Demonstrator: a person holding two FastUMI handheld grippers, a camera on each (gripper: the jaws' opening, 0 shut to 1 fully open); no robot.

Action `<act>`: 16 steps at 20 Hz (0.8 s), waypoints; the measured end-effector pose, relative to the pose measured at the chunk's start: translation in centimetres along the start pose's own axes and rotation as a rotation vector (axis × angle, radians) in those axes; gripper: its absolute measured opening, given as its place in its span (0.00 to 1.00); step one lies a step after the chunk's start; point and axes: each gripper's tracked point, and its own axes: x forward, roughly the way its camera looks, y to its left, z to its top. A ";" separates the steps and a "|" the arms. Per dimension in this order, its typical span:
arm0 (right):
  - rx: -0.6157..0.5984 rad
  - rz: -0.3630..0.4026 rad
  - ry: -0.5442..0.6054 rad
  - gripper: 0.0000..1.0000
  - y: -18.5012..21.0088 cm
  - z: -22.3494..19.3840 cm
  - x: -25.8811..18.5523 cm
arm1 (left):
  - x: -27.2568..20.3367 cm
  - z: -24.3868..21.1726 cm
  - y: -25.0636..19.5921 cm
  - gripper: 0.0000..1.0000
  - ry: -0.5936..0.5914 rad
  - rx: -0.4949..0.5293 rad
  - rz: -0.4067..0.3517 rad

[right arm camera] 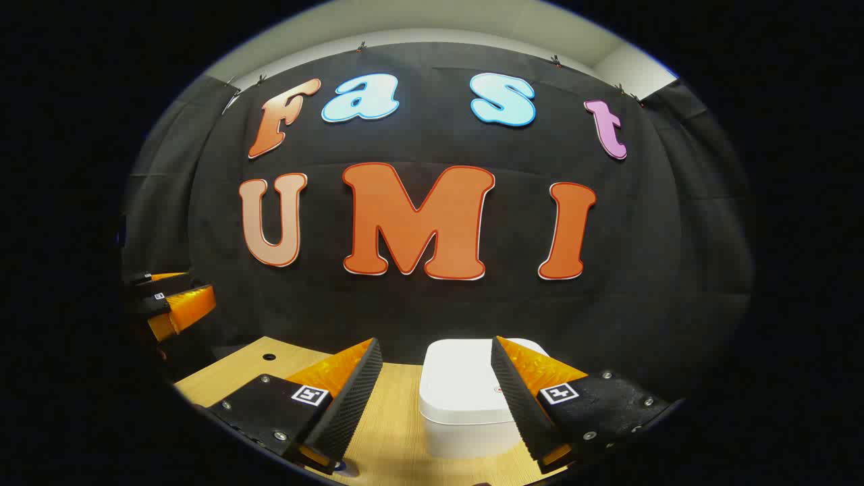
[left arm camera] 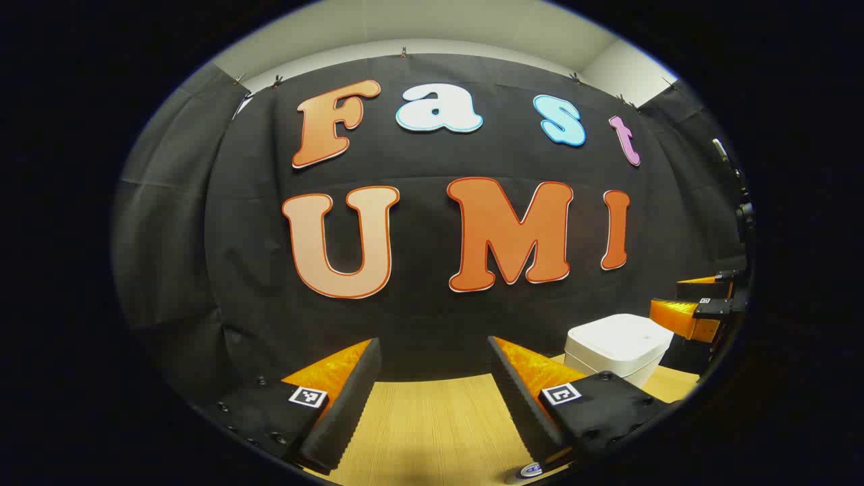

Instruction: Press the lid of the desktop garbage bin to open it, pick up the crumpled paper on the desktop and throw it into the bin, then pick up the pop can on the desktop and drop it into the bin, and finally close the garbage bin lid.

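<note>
A white desktop bin (right arm camera: 459, 391) stands on the wooden table (right arm camera: 398, 432) with its lid down flat, straight ahead of my right gripper (right arm camera: 435, 343). That gripper is open and hovers just short of the bin, with nothing between its fingers. In the left gripper view the same bin (left arm camera: 617, 344) sits off to the right. My left gripper (left arm camera: 433, 344) is open above bare table (left arm camera: 432, 418), empty. The right gripper (left arm camera: 702, 310) shows at the far right edge of that view, beyond the bin. The left gripper (right arm camera: 172, 300) shows at the far left of the right gripper view.
The black cloth wall rises right behind the table's far edge, close to the bin. A small round hole (right arm camera: 269, 356) is set in the tabletop at the left. A small blue and white thing (left arm camera: 530, 470) peeks out under my left gripper's right finger; what it is cannot be told.
</note>
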 end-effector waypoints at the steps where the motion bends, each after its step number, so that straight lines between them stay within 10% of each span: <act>1: -0.002 0.001 -0.002 0.98 0.1 0.0 -0.1 | -0.1 -0.1 0.1 1.00 0.001 0.006 -0.001; 16: -0.034 -0.103 0.027 0.98 -0.9 1.2 -0.9 | -1.5 -0.8 1.2 1.00 0.004 0.007 -0.072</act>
